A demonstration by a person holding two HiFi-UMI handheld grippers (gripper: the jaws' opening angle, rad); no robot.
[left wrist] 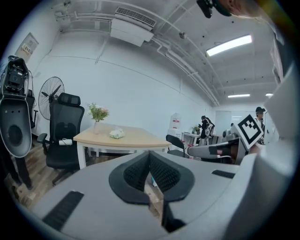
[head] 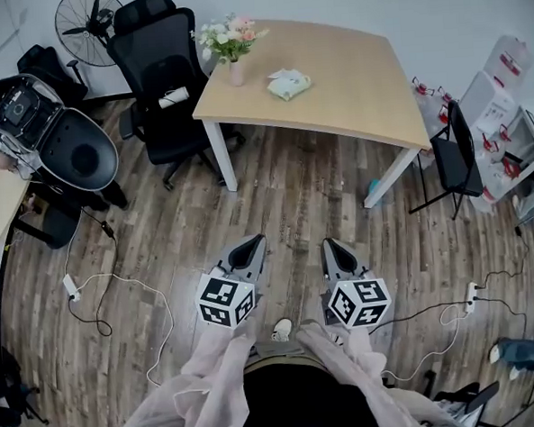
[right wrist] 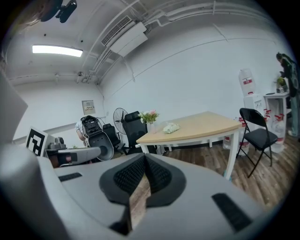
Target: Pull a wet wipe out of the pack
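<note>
Office room, wood-plank floor, white walls.

Item 1: pale wooden surface, far side of the floor from the person.

Item 2: wet wipe pack, pale green-white, lying flat near the middle of the surface, just beside a vase of flowers. Too small to tell whether the flap is open.

Item 3: left gripper, jaws together at the tips, nothing between them.

Item 4: right gripper, likewise closed and empty. Both are well apart from the pack.

Handling, as judged: the pack is soft, light and likely slick, so it would slide or lift under a pull. Pin one end with one gripper and pinch the limp, damp wipe at the top opening with the other.
</note>
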